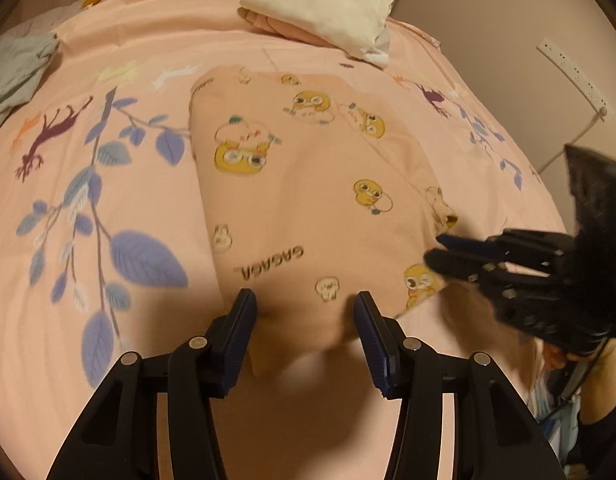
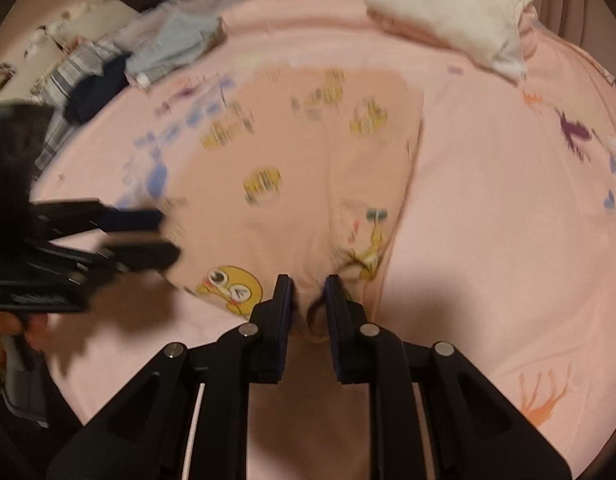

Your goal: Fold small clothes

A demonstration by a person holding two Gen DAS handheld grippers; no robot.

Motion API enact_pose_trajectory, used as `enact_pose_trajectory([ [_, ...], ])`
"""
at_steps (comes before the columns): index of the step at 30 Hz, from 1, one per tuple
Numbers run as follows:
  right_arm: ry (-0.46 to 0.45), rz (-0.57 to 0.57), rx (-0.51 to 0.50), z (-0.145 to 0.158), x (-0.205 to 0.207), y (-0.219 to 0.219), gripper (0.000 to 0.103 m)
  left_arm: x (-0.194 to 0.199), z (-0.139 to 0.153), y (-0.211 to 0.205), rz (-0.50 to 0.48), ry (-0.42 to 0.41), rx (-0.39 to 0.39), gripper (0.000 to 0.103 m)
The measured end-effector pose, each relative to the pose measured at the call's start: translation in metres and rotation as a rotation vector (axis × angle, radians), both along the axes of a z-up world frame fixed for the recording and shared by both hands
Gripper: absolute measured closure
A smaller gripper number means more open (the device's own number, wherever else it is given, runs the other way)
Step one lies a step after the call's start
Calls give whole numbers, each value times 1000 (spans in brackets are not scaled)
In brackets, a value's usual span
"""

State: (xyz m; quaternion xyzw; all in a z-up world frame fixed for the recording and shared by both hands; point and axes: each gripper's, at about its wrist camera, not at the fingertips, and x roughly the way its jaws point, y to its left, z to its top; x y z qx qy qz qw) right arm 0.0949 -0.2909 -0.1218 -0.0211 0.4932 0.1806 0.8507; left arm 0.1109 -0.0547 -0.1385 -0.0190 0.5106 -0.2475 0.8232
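Garment: the small pink garment with yellow duck prints (image 1: pixel 308 184) lies on the bed (image 1: pixel 108 240), in the middle of the pink bedsheet with blue leaves. Its near edge is lifted off the sheet toward you.
Left hand-held gripper: your left hand-held gripper (image 1: pixel 306 312) has its jaws wide apart. The near hem of the garment sits between the two fingers, but the pads do not press it. In the right wrist view this gripper (image 2: pixel 170 236) appears blurred at the left side, just beside the left edge of the garment.
Right hand-held gripper: your right hand-held gripper (image 2: pixel 308 300) is nearly closed and it pinches a bunched fold of the garment (image 2: pixel 300 184) at the near right corner. In the left wrist view it (image 1: pixel 437 248) comes in from the right, and its fingertips are at the right edge of the cloth, near a printed duck.
Folded pile: a white and pink folded pile (image 1: pixel 319 12) rests at the far side of the bed, well apart from the garment.
Other clothes: grey, striped and dark clothes (image 2: pixel 120 68) lie in a heap at the far left of the bed.
Picture quality: the right wrist view is blurred, so the prints there are hard to read.
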Motion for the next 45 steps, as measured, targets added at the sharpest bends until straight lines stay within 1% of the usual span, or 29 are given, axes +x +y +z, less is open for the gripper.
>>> enact_pose_trajectory([
  [2,-6,-12,30,6,-5,-3,84,-3,-1,6,14,18,-9,52],
  [3,-7,-17,46,10,-7,-6,82,-5,-2,11,27,30,-20,52],
  [5,-4,-28,98,20,-11,-14,76,-5,-4,24,60,74,-73,52],
  [6,0,-33,129,24,-13,-18,69,-4,-5,31,77,92,-102,52],
  [7,8,-47,175,27,-13,-25,59,-2,-5,37,96,105,-128,52],
  [9,27,-95,273,30,-10,-41,43,4,-6,47,128,134,-181,50],
  [10,39,-132,331,30,-6,-50,43,12,-8,54,150,167,-233,45],
  [12,86,-201,440,24,7,-66,42,20,-10,61,181,205,-307,42],
  [13,115,-240,510,18,16,-75,42,28,-12,63,193,221,-340,42],
  [14,129,-259,544,15,22,-79,42,32,-12,64,202,223,-347,42],
  [15,144,-279,567,10,29,-83,42,37,-12,64,210,226,-356,42],
  [18,199,-325,619,-5,49,-85,42,54,-16,62,218,262,-420,42],
  [24,225,-314,643,-15,73,-70,42,78,-25,49,212,292,-450,42],
  [32,244,-263,642,-22,99,-55,45,101,-32,40,202,300,-472,42],
  [35,244,-250,635,-26,105,-49,48,106,-33,37,198,294,-472,42],
  [38,235,-251,625,-28,110,-45,55,111,-33,32,193,286,-469,42],
  [40,226,-253,613,-28,113,-42,63,113,-33,28,188,279,-464,42],
  [41,220,-256,600,-28,113,-40,65,114,-32,26,186,273,-453,43],
  [42,215,-258,591,-28,113,-39,70,114,-32,24,186,268,-443,45],
  [43,210,-257,587,-28,112,-38,74,112,-32,23,188,259,-429,51],
  [45,193,-259,572,-26,110,-35,78,111,-32,22,189,250,-399,62],
])
